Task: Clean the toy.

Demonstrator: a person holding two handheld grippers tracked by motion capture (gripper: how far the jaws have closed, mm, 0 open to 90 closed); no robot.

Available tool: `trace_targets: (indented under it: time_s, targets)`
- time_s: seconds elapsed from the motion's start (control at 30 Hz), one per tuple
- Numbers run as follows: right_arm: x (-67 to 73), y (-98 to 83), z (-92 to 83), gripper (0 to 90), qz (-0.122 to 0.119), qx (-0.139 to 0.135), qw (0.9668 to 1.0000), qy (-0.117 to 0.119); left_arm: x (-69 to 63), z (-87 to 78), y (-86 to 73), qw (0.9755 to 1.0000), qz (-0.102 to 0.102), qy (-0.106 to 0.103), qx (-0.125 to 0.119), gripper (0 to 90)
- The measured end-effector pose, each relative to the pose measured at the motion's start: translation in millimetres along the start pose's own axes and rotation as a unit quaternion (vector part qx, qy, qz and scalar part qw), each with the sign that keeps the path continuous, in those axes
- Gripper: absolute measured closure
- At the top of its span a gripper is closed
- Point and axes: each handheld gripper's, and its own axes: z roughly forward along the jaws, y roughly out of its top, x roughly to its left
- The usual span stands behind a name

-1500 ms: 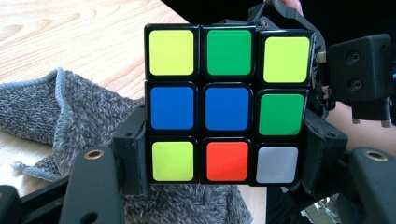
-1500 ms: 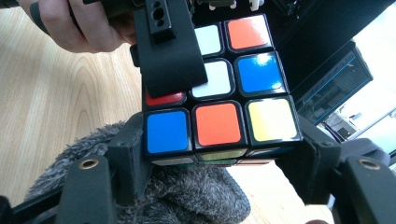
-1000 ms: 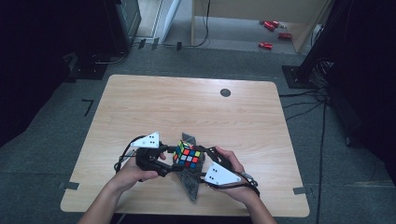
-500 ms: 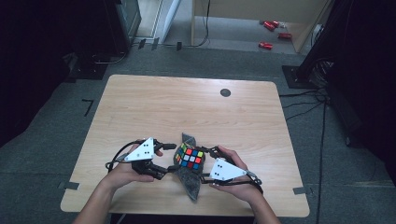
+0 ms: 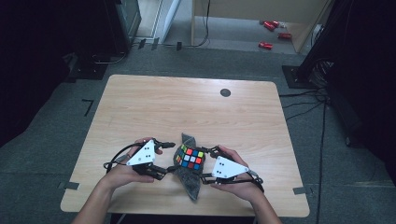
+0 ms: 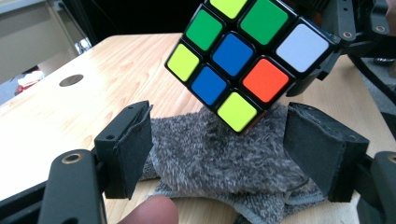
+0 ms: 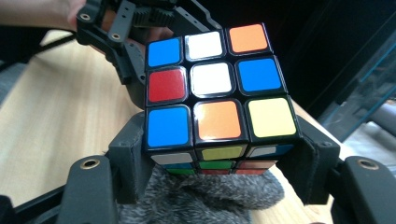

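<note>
The right gripper [image 5: 205, 169] is clamping the scrambled puzzle cube [image 7: 217, 88] between its two black pads, holding it lifted just above the grey fuzzy cloth [image 6: 219, 158] that is lying on the counter [image 5: 187, 107] under both tools. Facing it, the left gripper [image 5: 164, 158] is standing with its jaws apart; they have just been spreading a little wider, and the cube is hanging just ahead of them, tilted, with neither pad touching it. To me the risk is lying in that one-sided hold: the pads are pressing on slick plastic faces, so if the left gripper is nudging a corner while coming in, the cube could be twisting in the grip or slipping out, and a layer could be turning on its own. A drop would probably be landing on the cloth, though it could be rolling onward across the bare wood beyond. No brand, label or writing is showing on the cube, the cloth or the grippers.
</note>
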Motion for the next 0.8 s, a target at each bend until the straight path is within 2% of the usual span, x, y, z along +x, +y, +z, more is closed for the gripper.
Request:
trace_targets:
  time_s: [0.1, 0.27, 0.4, 0.8]
  targets:
    - [-0.3, 0.3, 0.4, 33.8, 0.004, 0.004, 0.9999, 0.014, -0.7, 0.0, 0.2, 1.0, 0.001, -0.004, 0.0, 23.3]
    - [0.5, 0.7, 2.0, 33.8, 0.005, 0.006, 0.9997, 0.025, -3.7, 1.7, 0.2, 0.9998, 0.01, -0.017, -0.002, 23.3]
    - [1.0, 1.2, 2.7, 33.8, 0.006, 0.005, 0.9995, 0.032, -5.2, 2.4, -0.2, 0.9996, 0.02, -0.018, -0.002, 22.9]
    - [5.3, 2.1, 5.6, 33.8, -0.012, 0.008, 0.9989, 0.046, -11.8, 10.7, -2.3, 0.9971, 0.075, -0.013, 0.003, 20.8]
